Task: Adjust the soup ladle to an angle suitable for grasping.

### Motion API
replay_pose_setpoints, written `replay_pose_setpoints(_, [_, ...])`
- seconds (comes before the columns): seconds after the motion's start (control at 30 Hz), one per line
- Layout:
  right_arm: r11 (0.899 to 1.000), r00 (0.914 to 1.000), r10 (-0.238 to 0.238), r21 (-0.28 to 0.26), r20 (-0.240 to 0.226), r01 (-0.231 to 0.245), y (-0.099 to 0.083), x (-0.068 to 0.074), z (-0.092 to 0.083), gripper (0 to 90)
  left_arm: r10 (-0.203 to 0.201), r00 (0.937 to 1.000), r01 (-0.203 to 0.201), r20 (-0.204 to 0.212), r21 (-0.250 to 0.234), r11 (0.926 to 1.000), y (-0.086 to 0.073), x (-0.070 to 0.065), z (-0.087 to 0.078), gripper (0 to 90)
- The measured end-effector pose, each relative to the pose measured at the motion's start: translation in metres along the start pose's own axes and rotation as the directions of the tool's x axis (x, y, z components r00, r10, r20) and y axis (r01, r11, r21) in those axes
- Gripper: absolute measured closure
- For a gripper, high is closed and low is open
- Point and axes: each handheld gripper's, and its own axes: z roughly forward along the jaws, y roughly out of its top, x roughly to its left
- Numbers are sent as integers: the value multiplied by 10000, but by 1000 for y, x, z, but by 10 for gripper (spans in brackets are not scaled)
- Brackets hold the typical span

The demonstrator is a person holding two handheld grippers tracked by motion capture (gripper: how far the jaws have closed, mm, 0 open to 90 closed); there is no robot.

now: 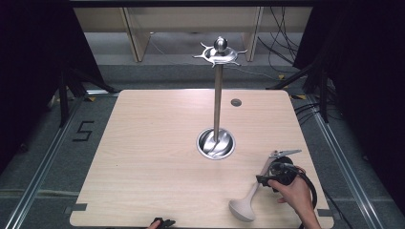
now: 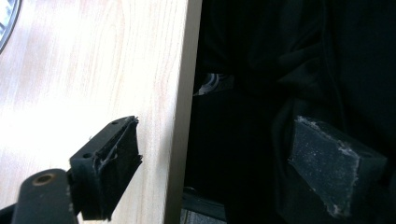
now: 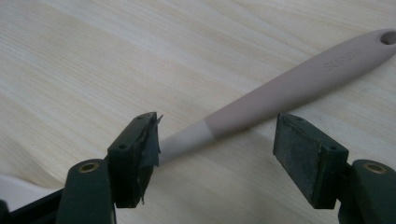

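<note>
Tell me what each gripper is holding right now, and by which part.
Nothing is held. The right gripper stands open astride the ladle, whose handle lies on the table between its jaws, unclamped. The left gripper is open at the table's edge.

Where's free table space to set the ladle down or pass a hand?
The whole left half of the table is bare, from the rack's round base to the left edge. The far strip beside the small grey cap is free too. The near right corner is crowded: ladle and right hand-held gripper.
</note>
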Motion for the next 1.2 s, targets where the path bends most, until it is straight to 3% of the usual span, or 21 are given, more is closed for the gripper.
replay_pose_setpoints(0.1, [9999, 9998, 93, -128, 166, -91, 2, 1, 1, 307, 83, 10000, -83, 50, 54, 10000, 0, 0, 0, 150])
replay_pose_setpoints(0.13, [9996, 9996, 265, -11, 116, -264, 4, 2, 1, 300, 68, 10000, -68, 71, 50, 10000, 0, 0, 0, 150])
replay_pose_setpoints(0.23, [9999, 9998, 49, 103, 187, -51, 7, 4, 4, 283, 155, 9994, -156, 303, 31, 9999, 1, 0, 1, 150])
replay_pose_setpoints(0.27, [9989, 9994, 206, 425, 292, -218, 10, 7, 7, 273, 243, 9990, -248, 369, 127, 9996, 1, 1, 1, 150])
replay_pose_setpoints(0.37, [9980, 9989, 336, 522, 331, -353, 13, 8, 10, 279, 225, 9993, -228, 295, 74, 9997, 1, 0, 1, 150])
replay_pose_setpoints(0.43, [9983, 9974, 505, 278, 514, -519, 13, 9, 12, 298, 231, 9991, -235, 367, 110, 9997, 1, 1, 0, 150])
replay_pose_setpoints(0.5, [9982, 9984, 381, 444, 423, -400, 16, 6, 11, 296, 231, 9990, -235, 373, 95, 9997, 1, 1, 0, 149])
replay_pose_setpoints(0.63, [9929, 9955, 792, 851, 512, -834, 18, 11, 10, 295, 261, 9988, -264, 415, 85, 9996, 1, 1, 0, 149])
replay_pose_setpoints(0.7, [9896, 9937, 881, 1075, 695, -953, 19, 10, 11, 295, 250, 9989, -252, 385, 54, 9997, 1, 1, 0, 149])
replay_pose_setpoints(0.73, [9879, 9914, 988, 1112, 863, -1081, 20, 11, 12, 294, 135, 9999, -135, 56, 0, 9999, 1, 0, -1, 150])
replay_pose_setpoints(1.0, [9838, 9886, 969, 1397, 1156, -1128, 22, 16, 14, 286, 132, 9999, -131, 82, -28, 9999, 2, -1, -1, 150])
replay_pose_setpoints(1.1, [9840, 9902, 895, 1439, 1075, -1045, 22, 15, 13, 290, 134, 9999, -134, 87, -35, 9999, 2, -1, -1, 150])
replay_pose_setpoints(1.2, [9824, 9883, 1108, 1388, 1051, -1250, 21, 14, 14, 302, 132, 9999, -132, 101, -43, 9999, 1, -1, -1, 150])
